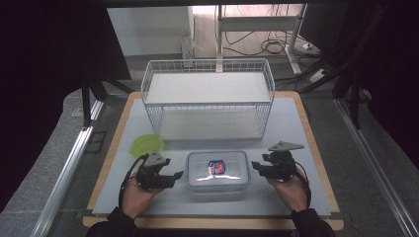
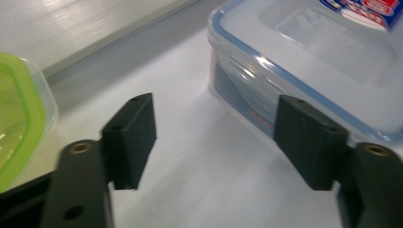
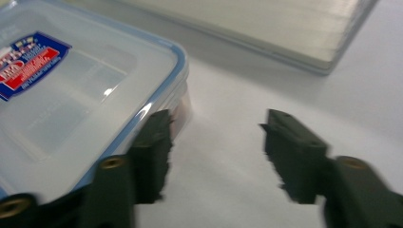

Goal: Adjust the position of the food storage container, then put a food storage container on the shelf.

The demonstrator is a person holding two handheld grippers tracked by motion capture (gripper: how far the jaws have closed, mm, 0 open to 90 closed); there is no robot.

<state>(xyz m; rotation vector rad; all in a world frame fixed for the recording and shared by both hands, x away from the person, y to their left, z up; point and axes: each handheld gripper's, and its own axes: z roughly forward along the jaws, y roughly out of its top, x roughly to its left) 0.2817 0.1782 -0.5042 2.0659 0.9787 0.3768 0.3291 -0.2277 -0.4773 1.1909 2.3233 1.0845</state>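
My left gripper (image 1: 174, 176) and right gripper (image 1: 257, 167) sit low near the tabletop's near edge, pointing inward; both sets of jaws apart, nothing between.

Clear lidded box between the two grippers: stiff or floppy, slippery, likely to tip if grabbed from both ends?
The box looks like rigid moulded plastic with a blue-edged lid, so probably stiff. Its glossy walls catch glare in the left gripper view, so the pads may slip. It sits low, wide and flat on the table, so tipping seems unlikely; it looks mostly empty, so probably light.
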